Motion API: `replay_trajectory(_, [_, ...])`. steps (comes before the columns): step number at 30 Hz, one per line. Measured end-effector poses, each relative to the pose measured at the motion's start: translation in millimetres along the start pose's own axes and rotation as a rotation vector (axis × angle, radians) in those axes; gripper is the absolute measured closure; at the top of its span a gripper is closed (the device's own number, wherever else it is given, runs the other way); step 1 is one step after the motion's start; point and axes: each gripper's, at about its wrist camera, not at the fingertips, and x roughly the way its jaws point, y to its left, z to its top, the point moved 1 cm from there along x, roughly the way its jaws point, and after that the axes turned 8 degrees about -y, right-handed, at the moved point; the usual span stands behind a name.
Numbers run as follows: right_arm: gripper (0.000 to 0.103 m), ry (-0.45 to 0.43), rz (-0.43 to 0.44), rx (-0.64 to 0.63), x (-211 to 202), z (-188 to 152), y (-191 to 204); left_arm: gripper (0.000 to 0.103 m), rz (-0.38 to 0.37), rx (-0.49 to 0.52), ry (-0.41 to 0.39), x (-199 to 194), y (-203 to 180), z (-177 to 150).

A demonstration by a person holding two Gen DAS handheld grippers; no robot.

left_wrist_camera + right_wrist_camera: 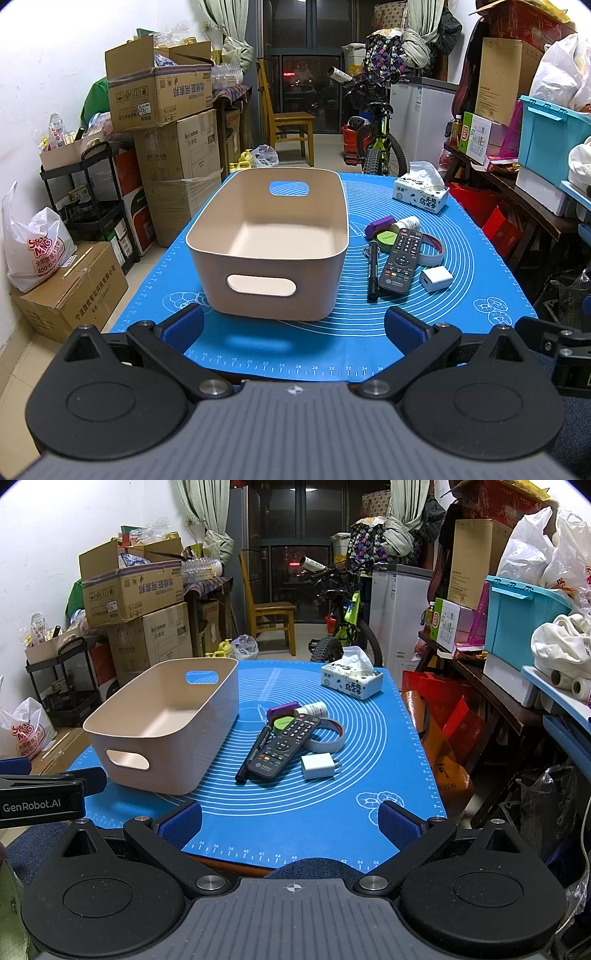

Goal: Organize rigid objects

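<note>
An empty beige bin [269, 254] [162, 727] stands on the blue mat [461, 258] [373, 738]. To its right lies a pile: a black remote [400, 260] [286, 746], a black marker [373, 269] [253, 755], a white charger [436, 278] [319, 767], a purple block [378, 226] [282, 709], a green round lid [388, 238] [282, 723], a white bottle [406, 223] [314, 709] and a grey-pink band [434, 249] [330, 738]. My left gripper [293, 328] is open and empty before the bin. My right gripper [291, 821] is open and empty at the mat's near edge.
A tissue pack [421, 192] [351, 681] sits at the mat's far right. Stacked cardboard boxes [166, 122] and a black cart [85, 199] stand left of the table. A bicycle [376, 140], a wooden chair [288, 125] and shelves with a blue crate [524, 620] surround it.
</note>
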Motion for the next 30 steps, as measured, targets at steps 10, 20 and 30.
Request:
replay_trajectory(10, [0.002,-0.005,0.005,0.019,0.0,5.3,-8.1,0.001,-0.009,-0.01,0.0,1.5,3.2,4.3])
replay_trajectory(20, [0.002,-0.028,0.009,0.044,21.7,36.0,-12.1,0.001,-0.01,0.037,-0.042,22.5,18.3,41.8])
replay_trajectory(30, [0.002,-0.016,-0.035,0.025,97.0,67.5,-5.2,0.001,0.018,-0.001,0.002,91.9,59.8,74.8])
